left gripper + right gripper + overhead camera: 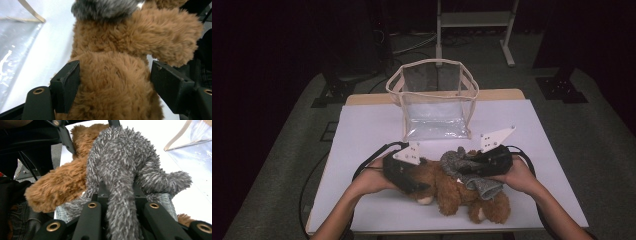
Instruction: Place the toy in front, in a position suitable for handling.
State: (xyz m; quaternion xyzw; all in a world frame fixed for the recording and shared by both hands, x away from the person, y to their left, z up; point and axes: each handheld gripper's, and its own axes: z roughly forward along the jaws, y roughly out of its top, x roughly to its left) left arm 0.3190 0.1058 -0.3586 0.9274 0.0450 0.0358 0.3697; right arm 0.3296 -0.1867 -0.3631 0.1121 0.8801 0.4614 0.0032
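Observation:
A brown plush bear (452, 192) lies on the white table top (367, 125) near the front edge. A grey fuzzy knit garment (454, 161) is draped over it. My left gripper (419, 187) comes in from the left, and its jaws stand on either side of a rounded part of the bear (112, 85). The fur fills the gap and brushes the pads (70, 82) without being squeezed. My right gripper (464, 169) comes in from the right and is shut on a strand of the grey garment (120, 157), which hangs over its jaws. The bear (62, 185) lies behind it.
A clear plastic bag with a beige-trimmed rim (434, 67) stands open and upright at the back middle of the table. Bare table top lies to the left and right of the bear. Black stands and a metal frame (474, 20) stand on the floor beyond.

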